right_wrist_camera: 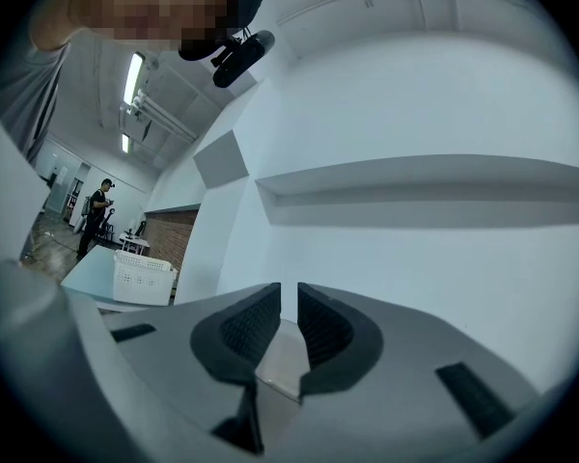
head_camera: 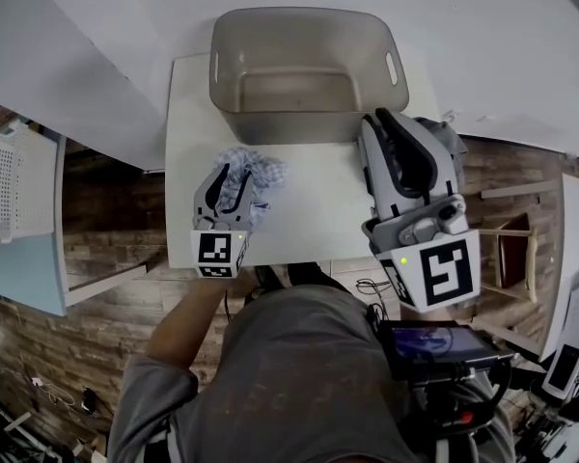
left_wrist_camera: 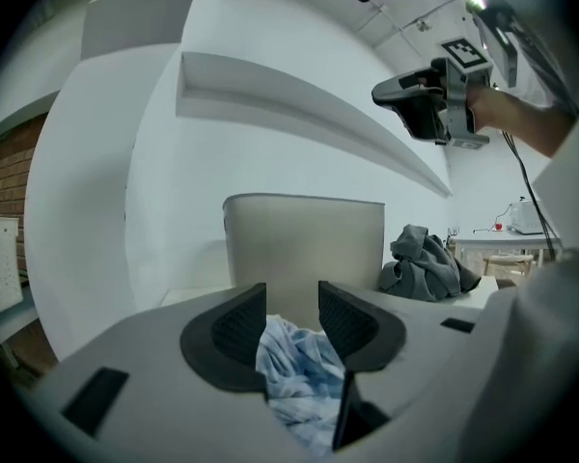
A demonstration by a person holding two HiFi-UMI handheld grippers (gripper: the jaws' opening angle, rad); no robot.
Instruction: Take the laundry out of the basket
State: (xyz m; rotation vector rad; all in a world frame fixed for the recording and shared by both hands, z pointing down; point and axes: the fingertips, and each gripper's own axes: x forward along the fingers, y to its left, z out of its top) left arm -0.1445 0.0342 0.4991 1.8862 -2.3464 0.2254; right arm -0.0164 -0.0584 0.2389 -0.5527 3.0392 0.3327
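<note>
The grey plastic basket (head_camera: 234, 95) stands at the table's far edge, and I see nothing inside it. A blue-and-white cloth (head_camera: 259, 170) lies crumpled on the white table (head_camera: 318, 210) in front of the basket's left corner. My left gripper (head_camera: 227, 189) is right over that cloth. In the left gripper view the cloth (left_wrist_camera: 294, 369) sits low between the parted jaws of the left gripper (left_wrist_camera: 291, 316), and the pads do not press it. A grey garment (head_camera: 446, 131) lies heaped to the right of the basket. My right gripper (head_camera: 391, 123) is held high near it, its jaws nearly together and empty (right_wrist_camera: 288, 321).
A white perforated crate (head_camera: 14, 181) stands on a light-blue surface at the left. A white wall with a ledge runs behind the basket (left_wrist_camera: 304, 249). A screen device (head_camera: 429, 340) hangs at my front right. Brick flooring and chairs surround the table.
</note>
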